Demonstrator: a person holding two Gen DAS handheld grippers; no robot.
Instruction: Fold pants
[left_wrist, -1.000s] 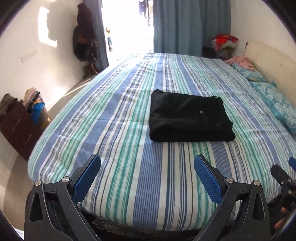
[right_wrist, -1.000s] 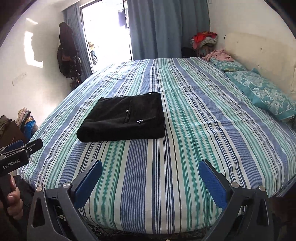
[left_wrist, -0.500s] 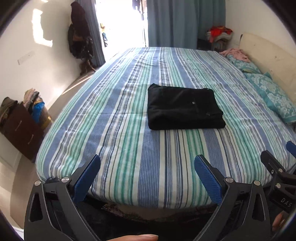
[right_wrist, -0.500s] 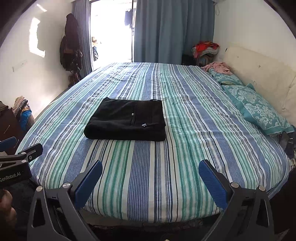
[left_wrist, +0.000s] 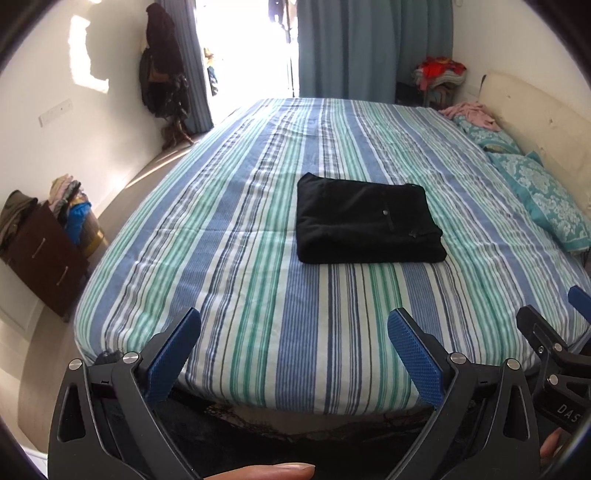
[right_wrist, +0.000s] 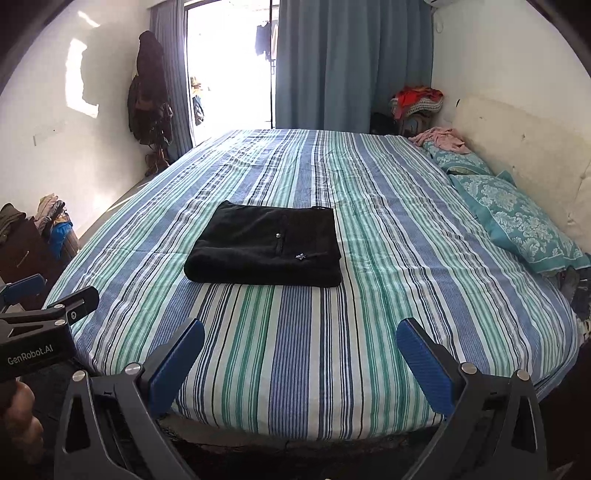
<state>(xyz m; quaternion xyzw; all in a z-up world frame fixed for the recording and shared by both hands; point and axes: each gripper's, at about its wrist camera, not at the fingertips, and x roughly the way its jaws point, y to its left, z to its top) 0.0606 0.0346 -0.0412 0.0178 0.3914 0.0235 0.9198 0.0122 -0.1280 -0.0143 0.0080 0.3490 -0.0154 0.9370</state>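
Black pants (left_wrist: 365, 225) lie folded into a neat rectangle on the striped bed (left_wrist: 258, 295); they also show in the right wrist view (right_wrist: 269, 247). My left gripper (left_wrist: 293, 339) is open and empty, held back above the bed's near edge, well short of the pants. My right gripper (right_wrist: 301, 350) is open and empty, also back at the near edge. Each gripper shows at the side of the other's view: the right one (left_wrist: 550, 339) and the left one (right_wrist: 40, 314).
Teal patterned pillows (right_wrist: 517, 218) and a pink cloth (right_wrist: 439, 138) lie along the headboard at right. A dark dresser (left_wrist: 40, 258) with clothes stands at left. Blue curtains (right_wrist: 351, 62) and a bright doorway are at the back. A coat rack (right_wrist: 147, 92) stands by the wall.
Both grippers have pulled back and up from the bed, so the folded pants look farther away. The pants have not moved. Both grippers stay open.
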